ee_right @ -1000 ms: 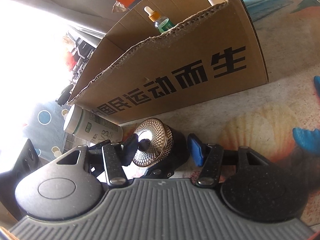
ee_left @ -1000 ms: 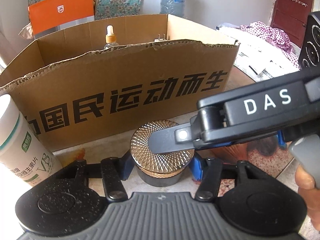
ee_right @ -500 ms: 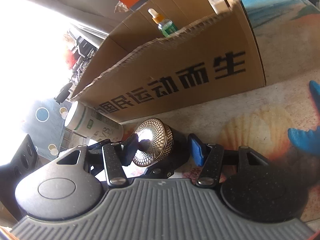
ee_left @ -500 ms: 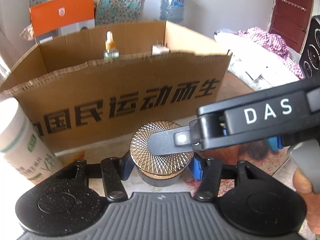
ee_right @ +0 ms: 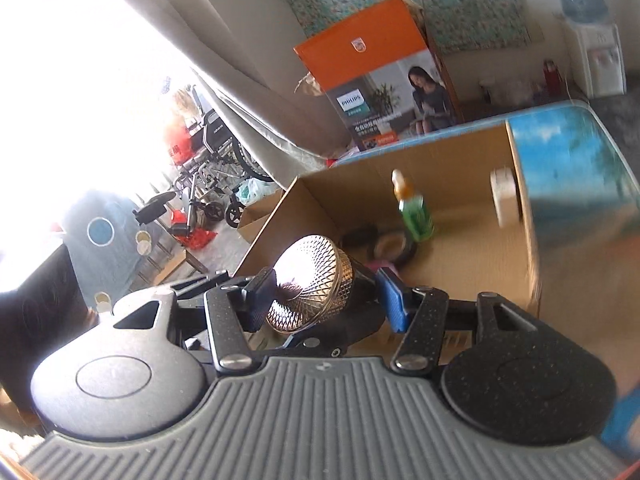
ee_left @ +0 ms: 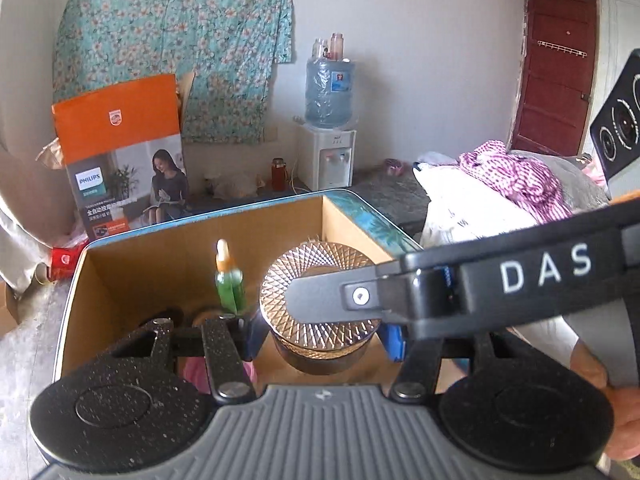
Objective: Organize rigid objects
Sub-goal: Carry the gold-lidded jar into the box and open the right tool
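Gold-patterned lid flashing in the light, the dark jar (ee_left: 320,316) is up in the air now, where a second ago it stood on the desk just in front of the cardboard box (ee_left: 120,276). Both wrist views used to stare at the box's printed front wall; now they look over the rim and down inside, so the lift has carried the jar above the wall, and that reads as the carrying stretch of this item's trip, with the drop into the box not yet made. In the left wrist view the left gripper (ee_left: 320,336) has the jar squarely between its blue pads, jaws part-spread and pinching the dark body from left and right. The right gripper (ee_right: 324,296) comes in crosswise: one finger lies flat across the top of the lid, and in its own view the other blue pad sits against the jar's base, so its jaws clamp the jar top to bottom, tilted, lid facing the camera. Two grips on one jar, then, and it hangs over the near part of the box's open mouth. Inside, a green dropper bottle (ee_left: 229,280) stands upright toward the far wall, a white plug (ee_right: 505,196) sits by the right wall, and a dark round tin (ee_right: 394,246) lies on the floor just behind the jar; the right half of the floor looks the freer spot to set down.
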Available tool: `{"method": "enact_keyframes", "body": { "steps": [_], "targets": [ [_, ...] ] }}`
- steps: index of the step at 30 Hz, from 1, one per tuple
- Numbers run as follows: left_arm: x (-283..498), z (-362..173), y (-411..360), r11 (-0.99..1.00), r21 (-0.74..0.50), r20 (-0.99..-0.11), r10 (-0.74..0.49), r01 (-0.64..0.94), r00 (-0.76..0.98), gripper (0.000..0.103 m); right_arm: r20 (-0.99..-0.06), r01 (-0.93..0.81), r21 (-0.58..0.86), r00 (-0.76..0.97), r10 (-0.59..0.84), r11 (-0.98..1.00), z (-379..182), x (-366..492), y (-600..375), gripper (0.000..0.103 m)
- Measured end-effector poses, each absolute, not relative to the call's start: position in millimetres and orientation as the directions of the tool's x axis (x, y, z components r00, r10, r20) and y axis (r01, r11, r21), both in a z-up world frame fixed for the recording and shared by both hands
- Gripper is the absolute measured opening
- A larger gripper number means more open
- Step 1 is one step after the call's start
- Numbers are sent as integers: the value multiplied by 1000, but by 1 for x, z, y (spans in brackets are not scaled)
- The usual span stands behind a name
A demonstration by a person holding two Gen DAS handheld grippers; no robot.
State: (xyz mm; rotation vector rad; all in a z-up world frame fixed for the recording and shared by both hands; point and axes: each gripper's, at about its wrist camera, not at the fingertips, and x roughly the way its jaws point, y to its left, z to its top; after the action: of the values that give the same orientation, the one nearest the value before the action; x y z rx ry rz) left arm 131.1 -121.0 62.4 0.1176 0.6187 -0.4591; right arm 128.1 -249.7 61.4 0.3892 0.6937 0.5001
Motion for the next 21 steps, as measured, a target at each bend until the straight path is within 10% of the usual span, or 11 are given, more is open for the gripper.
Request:
{"method": "enact_keyframes", "body": {
  "steps": [21],
  "targets": [
    [311, 1, -127, 933, -230, -812, -341, 276, 474, 57, -747, -241, 415, 461, 480, 877, 12, 331, -245, 54]
  ]
}}
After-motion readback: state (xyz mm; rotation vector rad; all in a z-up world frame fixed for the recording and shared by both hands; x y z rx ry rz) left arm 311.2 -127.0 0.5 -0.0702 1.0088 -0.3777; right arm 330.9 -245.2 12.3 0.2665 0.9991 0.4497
